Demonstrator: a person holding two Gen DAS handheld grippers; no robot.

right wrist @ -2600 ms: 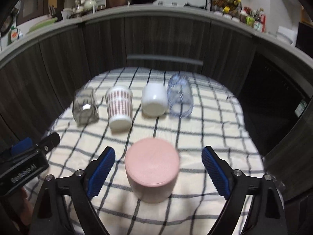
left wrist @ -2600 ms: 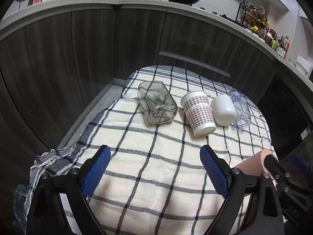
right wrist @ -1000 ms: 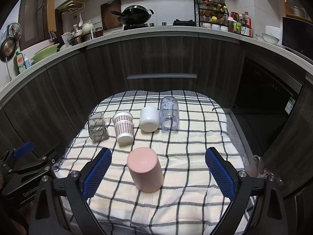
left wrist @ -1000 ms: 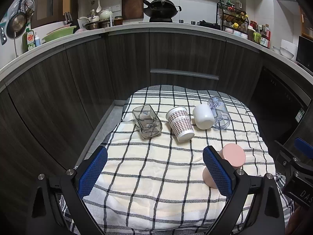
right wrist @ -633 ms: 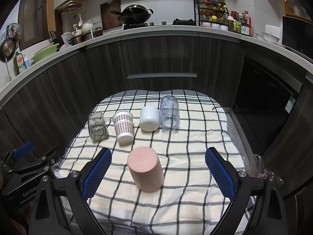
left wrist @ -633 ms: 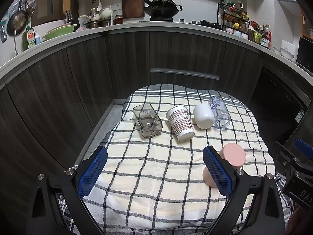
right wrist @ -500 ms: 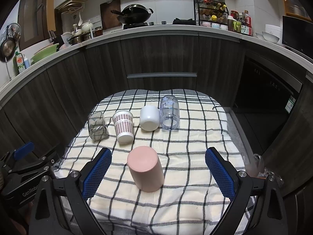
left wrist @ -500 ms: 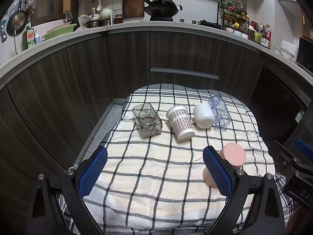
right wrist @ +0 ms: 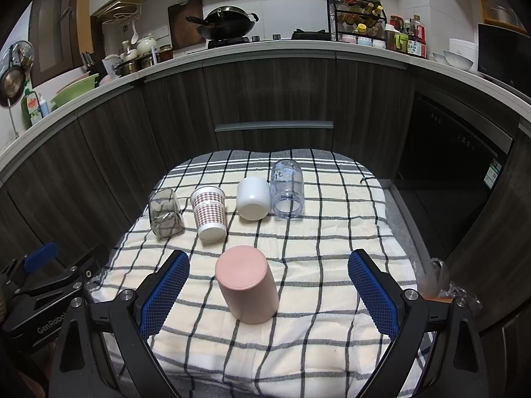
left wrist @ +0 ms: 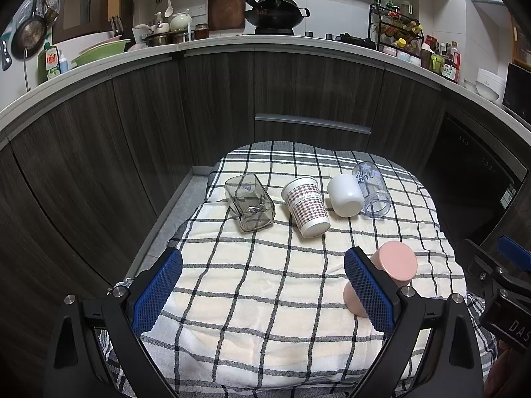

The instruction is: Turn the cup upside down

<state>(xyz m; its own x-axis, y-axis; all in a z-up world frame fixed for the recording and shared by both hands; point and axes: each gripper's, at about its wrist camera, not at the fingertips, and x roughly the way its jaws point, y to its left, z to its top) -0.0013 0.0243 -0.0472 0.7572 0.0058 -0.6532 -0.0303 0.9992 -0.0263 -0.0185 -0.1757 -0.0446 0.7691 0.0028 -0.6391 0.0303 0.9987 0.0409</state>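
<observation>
Though inverted, pink cup (right wrist: 246,288) between open right tool (right wrist: 268,293) pads.

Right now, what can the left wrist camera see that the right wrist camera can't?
Only the left wrist view shows the pink cup half hidden behind a tong finger. Only the right wrist view shows the whole cup, plus a crumpled plastic bag beside the cloth. Both show the glass jar, checked paper cup, white cup, clear cup and wok.

Pink cup (right wrist: 247,293) upside down on checked cloth (right wrist: 318,265), free-standing.
</observation>
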